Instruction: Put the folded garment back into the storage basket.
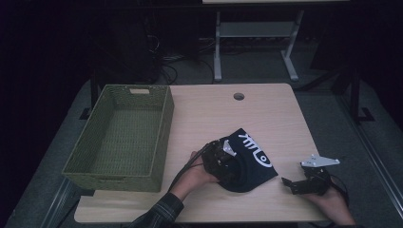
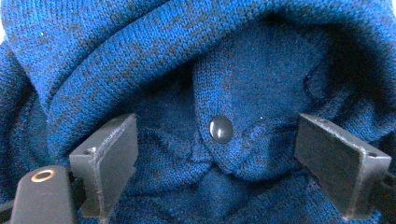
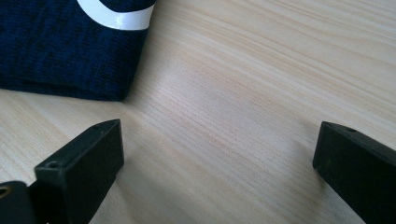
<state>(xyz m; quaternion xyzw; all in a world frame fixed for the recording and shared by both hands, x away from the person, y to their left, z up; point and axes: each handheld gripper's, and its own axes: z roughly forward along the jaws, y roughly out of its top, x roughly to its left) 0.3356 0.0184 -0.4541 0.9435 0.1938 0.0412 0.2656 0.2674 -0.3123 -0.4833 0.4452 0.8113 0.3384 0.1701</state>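
L claw (image 1: pixel 231 159) released over blue knit garment (image 1: pixel 252 159), R claw (image 1: pixel 291 184) released beside it, wood table (image 1: pixel 228 114)

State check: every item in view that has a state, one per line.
Blue knit hat: crumpled on the table, white print facing up, not lifted.
Snap button: on a fold of the hat, between the left jaws, ungripped.
Left tool: open, jaws spread around hat folds.
Right tool: open, holding nothing, over bare table beside the hat.
Green basket: upright, empty, at the table's left.
Table: cable hole uncovered.
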